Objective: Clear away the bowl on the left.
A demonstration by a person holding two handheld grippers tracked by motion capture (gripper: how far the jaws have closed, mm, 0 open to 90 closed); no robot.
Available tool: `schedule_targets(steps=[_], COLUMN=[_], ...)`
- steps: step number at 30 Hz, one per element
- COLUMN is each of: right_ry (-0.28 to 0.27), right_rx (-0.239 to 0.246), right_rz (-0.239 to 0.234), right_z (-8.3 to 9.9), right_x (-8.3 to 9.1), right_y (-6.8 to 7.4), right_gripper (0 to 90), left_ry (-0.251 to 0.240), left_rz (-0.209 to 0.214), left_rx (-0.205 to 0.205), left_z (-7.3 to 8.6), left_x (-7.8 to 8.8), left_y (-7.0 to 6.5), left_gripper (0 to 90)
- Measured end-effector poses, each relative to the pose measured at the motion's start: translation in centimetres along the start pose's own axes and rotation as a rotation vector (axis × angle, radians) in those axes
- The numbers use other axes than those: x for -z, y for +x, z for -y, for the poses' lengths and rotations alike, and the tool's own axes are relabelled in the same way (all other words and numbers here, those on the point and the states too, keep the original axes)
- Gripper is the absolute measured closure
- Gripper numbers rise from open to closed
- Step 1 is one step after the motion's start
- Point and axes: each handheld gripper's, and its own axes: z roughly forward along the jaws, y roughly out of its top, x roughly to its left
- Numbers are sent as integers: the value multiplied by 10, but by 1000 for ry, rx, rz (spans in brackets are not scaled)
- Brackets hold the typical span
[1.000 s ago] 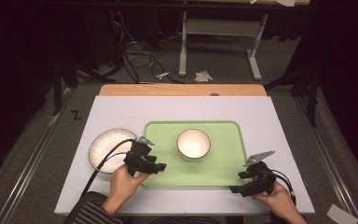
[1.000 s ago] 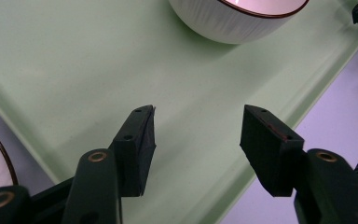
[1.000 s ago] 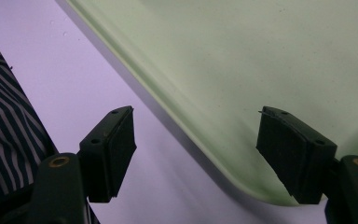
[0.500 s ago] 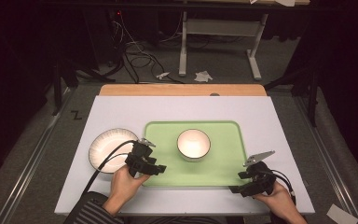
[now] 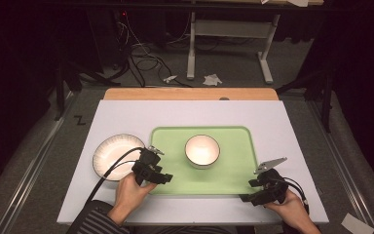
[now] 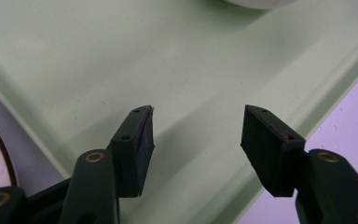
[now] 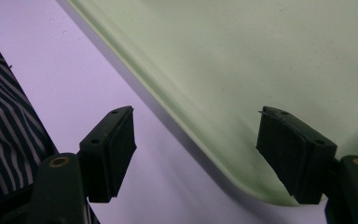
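white table (image 5: 126,117): both tools, left (image 5: 159,176) and right (image 5: 250,190), gape wide, empty, at green tray (image 5: 233,170) corners.

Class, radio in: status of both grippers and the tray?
Left gripper open at the tray's near-left corner. Right gripper open, straddling near-right corner. Bowl on tray. Nothing obstructing.

Dim workroom beyond the table

Grey floor (image 5: 233,68) with tangled cables (image 5: 141,58), crumpled paper scraps (image 5: 212,79), white stand legs (image 5: 191,48); dark surroundings.
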Motion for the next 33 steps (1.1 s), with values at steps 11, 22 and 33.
schedule_targets(steps=[11, 22, 33], right_ry=[0, 0, 3], right_rx=[1, 0, 2], right_rz=[1, -2, -3], right_z=[0, 0, 0], right_x=[0, 0, -1], right_y=[0, 0, -1], right_gripper=[293, 293, 292], left_ry=[28, 39, 46], left_rz=[4, 8, 23], left_rx=[-3, -5, -4], left_z=[0, 0, 0], left_x=[-4, -5, -6], left_y=[0, -1, -1], left_gripper=[428, 426, 426])
